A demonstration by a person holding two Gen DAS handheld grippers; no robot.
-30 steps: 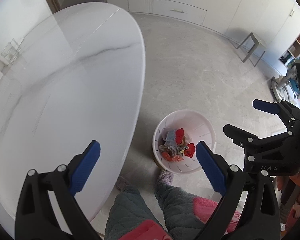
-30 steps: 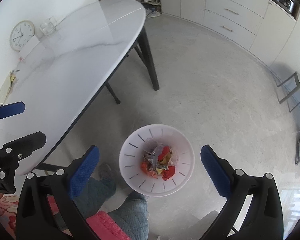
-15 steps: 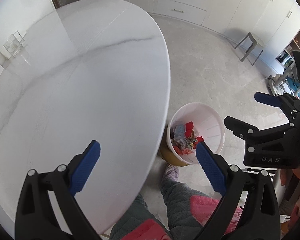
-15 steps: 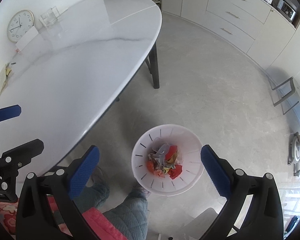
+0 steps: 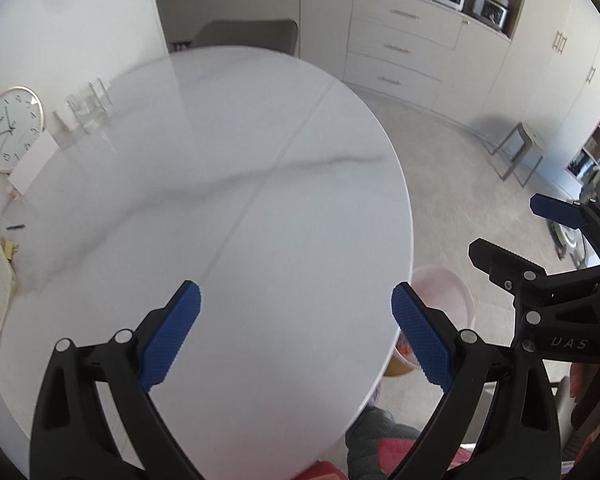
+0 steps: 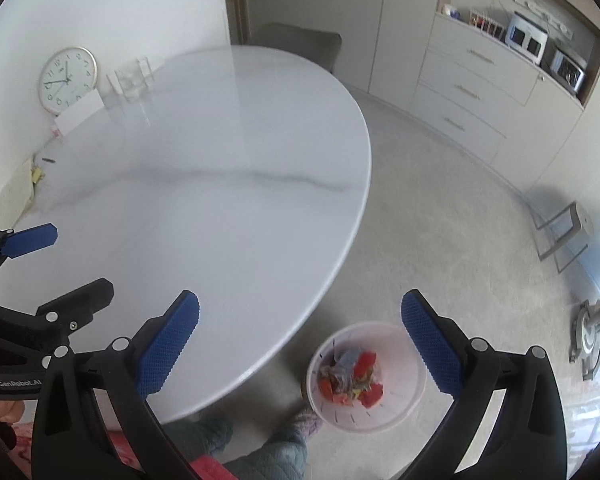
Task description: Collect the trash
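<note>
**Now both grippers lift away from the bin**

Left wrist view: the left gripper has swung up from the floor to face the bare marble table, jaws wide and empty; the bin only peeks past the table edge.

Right wrist view: the right gripper, also spread wide and empty, has tilted up too. The trash lies in the bin, so collecting looks finished.

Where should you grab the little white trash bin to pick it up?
Probably by its rim. The bin stands upright and open-topped on the floor beside the table, so come from above on the side away from the table, one finger inside the thin wall, one outside.
</note>
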